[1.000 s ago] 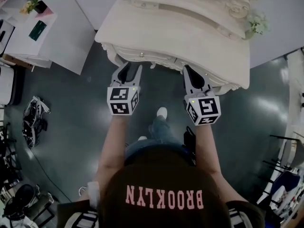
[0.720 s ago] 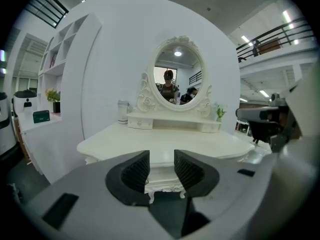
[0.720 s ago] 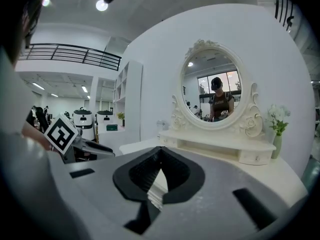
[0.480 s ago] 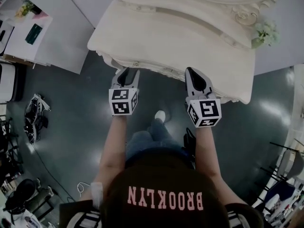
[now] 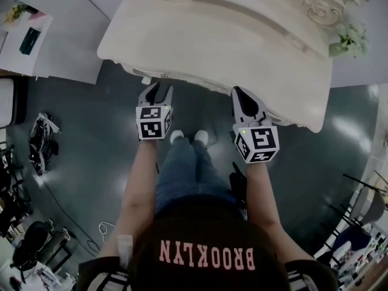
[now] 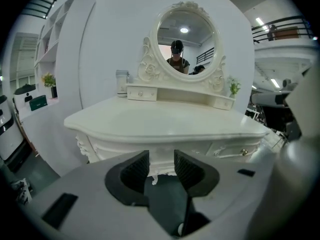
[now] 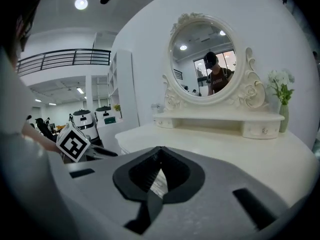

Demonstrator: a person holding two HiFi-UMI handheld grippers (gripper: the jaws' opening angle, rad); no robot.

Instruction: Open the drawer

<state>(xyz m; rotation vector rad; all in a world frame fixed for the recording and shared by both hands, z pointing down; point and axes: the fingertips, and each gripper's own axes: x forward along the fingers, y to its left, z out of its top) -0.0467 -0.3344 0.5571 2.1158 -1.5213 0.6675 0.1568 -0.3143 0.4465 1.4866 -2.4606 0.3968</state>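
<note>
The left gripper (image 5: pixel 159 90) is held low in front of the cream-white carved dressing table (image 5: pixel 212 41), just short of its front edge and touching nothing. In the left gripper view its jaws stand apart with nothing between them; only the carved white apron under the worktop shows through the gap.

To the right of that gap, the same view shows a shallow white drawer front with a small metal knob (image 6: pixel 244 152), lying flush with the apron, so the drawer looks closed. From the head view a small knob (image 5: pixel 164 76) peeks out under the worktop edge just ahead of the left gripper. I cannot tell whether it is the same one.

Further right, the right gripper (image 5: pixel 238 93) is held near the table's front, its jaws closed together and empty. Its own view looks over the worktop toward the oval mirror (image 7: pixel 206 59) and a small vase of white flowers (image 7: pixel 280 84).

The step in hand looks like the approach: no knob is gripped yet. The next move probably calls for lining the open jaws up with a knob, closing on it, then pulling straight back.

Much is hidden. From above, the overhanging worktop covers the drawer fronts. The right gripper view shows no lower drawer at all. Two tiny drawers (image 6: pixel 140 92) sit below the mirror, and the task does not say which drawer is meant.
</note>
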